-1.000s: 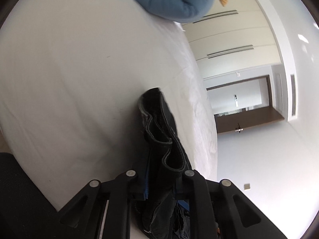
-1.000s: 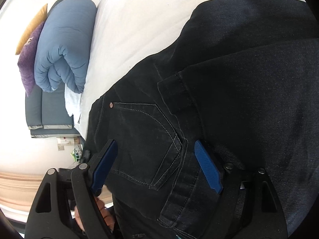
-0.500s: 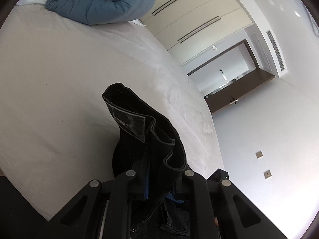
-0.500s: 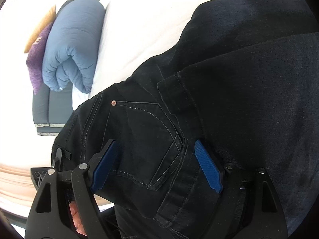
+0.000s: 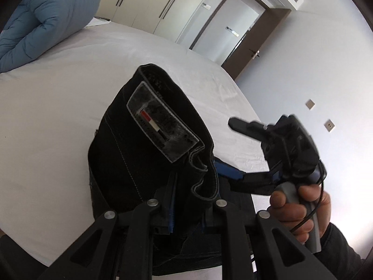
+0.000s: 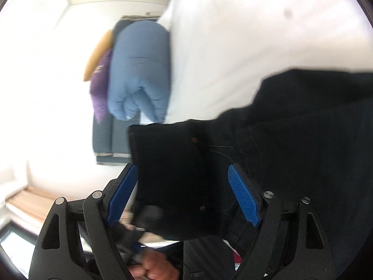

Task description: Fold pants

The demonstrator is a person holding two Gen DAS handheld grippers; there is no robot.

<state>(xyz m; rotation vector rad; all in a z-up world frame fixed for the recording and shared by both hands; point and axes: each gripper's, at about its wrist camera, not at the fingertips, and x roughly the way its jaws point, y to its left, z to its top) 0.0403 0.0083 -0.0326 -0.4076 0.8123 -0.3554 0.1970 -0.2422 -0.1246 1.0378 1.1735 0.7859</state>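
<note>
Black denim pants (image 5: 130, 154) hang bunched over the white bed (image 5: 58, 98). Their waistband, with a grey label patch (image 5: 160, 126), is pinched in my left gripper (image 5: 188, 198), which is shut on it and holds it up off the sheet. In the same view my right gripper (image 5: 225, 143) is at the right, jaws apart, next to the waistband, with a hand (image 5: 300, 207) holding it. In the right wrist view the right gripper (image 6: 181, 170) stands open. A raised flap of the pants (image 6: 303, 128) lies between its blue pads (image 6: 243, 196), which do not press on it.
A rolled blue duvet (image 5: 42, 23) lies at the head of the bed, with purple and orange pillows (image 6: 101, 88) behind it. White wardrobe doors (image 5: 144, 2) and a doorway (image 5: 235, 28) stand beyond the far edge of the bed (image 6: 233, 35).
The left gripper has risen and rolled, lifting the waistband off the sheet. The right gripper has come into its view. The right gripper has tilted up, and the pants now reach lower in its frame.
</note>
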